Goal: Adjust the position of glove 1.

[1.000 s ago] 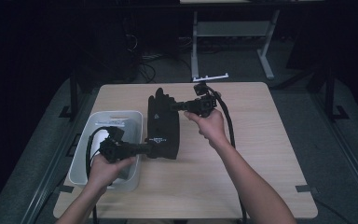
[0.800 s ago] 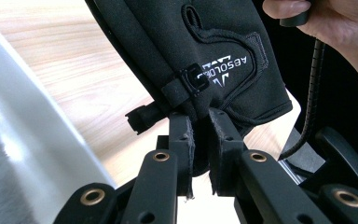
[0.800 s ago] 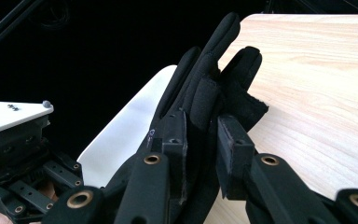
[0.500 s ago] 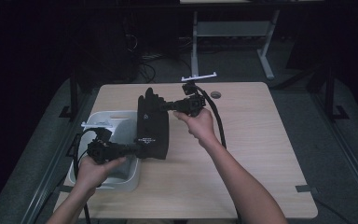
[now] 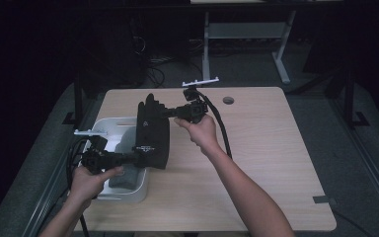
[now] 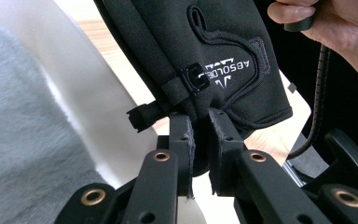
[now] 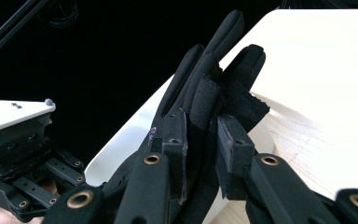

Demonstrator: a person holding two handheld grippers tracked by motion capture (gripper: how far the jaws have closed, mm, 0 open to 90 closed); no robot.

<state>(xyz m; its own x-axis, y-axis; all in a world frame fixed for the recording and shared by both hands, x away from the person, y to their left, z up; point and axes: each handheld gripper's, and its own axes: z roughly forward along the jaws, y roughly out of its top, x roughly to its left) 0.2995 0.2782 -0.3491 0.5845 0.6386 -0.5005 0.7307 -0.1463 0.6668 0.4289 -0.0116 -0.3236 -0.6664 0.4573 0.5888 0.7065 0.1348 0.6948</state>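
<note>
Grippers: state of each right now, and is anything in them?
Left gripper: shut on the cuff end of the black glove.
Right gripper: shut on the glove's finger end.

White upside-down lettering "ABSOLU…" with a logo mark, on the black glove (image 6: 205, 51) cuff

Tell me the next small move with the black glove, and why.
Probably carry the black glove a bit further left until it hangs fully over the white bin, then lower it. The left hand-held gripper pinches its cuff and the right hand-held gripper its fingers, and it hangs partly above the table.
</note>
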